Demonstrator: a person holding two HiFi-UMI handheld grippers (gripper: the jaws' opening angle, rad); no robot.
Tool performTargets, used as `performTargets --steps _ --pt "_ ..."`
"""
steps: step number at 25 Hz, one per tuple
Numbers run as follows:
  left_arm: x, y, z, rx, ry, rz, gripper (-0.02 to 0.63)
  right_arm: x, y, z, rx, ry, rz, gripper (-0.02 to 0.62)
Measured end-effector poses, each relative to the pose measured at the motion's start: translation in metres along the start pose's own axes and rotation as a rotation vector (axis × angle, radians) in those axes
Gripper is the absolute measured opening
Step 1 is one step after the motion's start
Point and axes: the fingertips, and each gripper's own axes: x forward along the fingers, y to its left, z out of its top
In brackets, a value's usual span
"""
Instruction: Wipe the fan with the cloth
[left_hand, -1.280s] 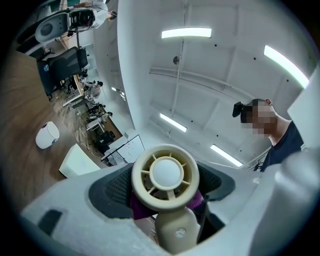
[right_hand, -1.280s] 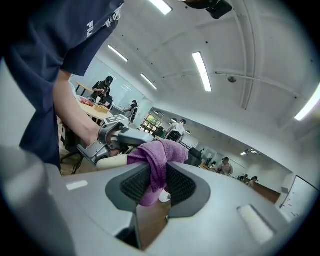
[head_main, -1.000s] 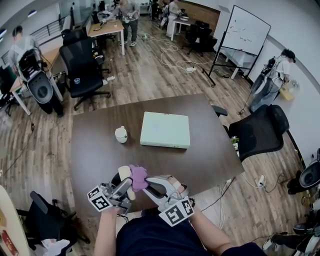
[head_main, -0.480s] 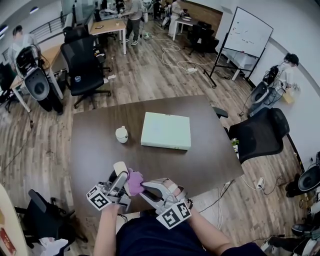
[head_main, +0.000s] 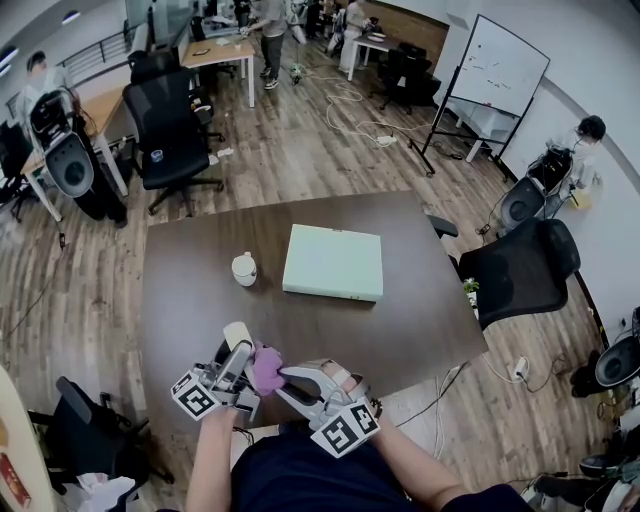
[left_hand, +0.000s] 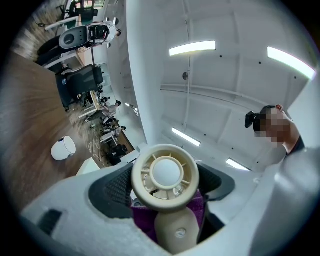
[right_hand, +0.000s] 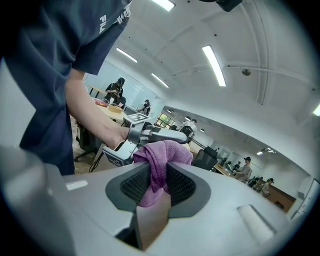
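Observation:
My left gripper (head_main: 238, 352) is shut on a small cream hand fan (left_hand: 165, 177), whose round head points up at the ceiling in the left gripper view. The fan (head_main: 237, 338) shows as a cream tip near the table's front edge in the head view. My right gripper (head_main: 275, 373) is shut on a purple cloth (right_hand: 160, 160). The cloth (head_main: 264, 366) bunches against the fan's handle, and purple folds (left_hand: 142, 217) show behind the handle between the left jaws. In the right gripper view the left gripper (right_hand: 150, 136) lies just beyond the cloth.
A dark brown table (head_main: 200, 280) carries a flat pale green box (head_main: 333, 262) and a small white cup (head_main: 243, 268). Black office chairs (head_main: 168, 130) stand beyond the table and at its right (head_main: 520, 265). A whiteboard (head_main: 495, 65) stands at the back right. People stand in the distance.
Both grippers have drawn back toward me and lower in the head view. The cloth has slid from above the fan's top to beside its handle.

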Motion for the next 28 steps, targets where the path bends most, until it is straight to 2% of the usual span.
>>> performTargets --steps 20,28 --pt "-0.003 0.009 0.001 0.004 0.007 0.029 0.38 0.001 0.015 -0.03 0.079 0.034 0.072 0.106" --pt "-0.007 0.01 0.004 -0.013 0.003 0.021 0.382 0.001 0.015 -0.05 0.103 0.085 0.074 0.106"
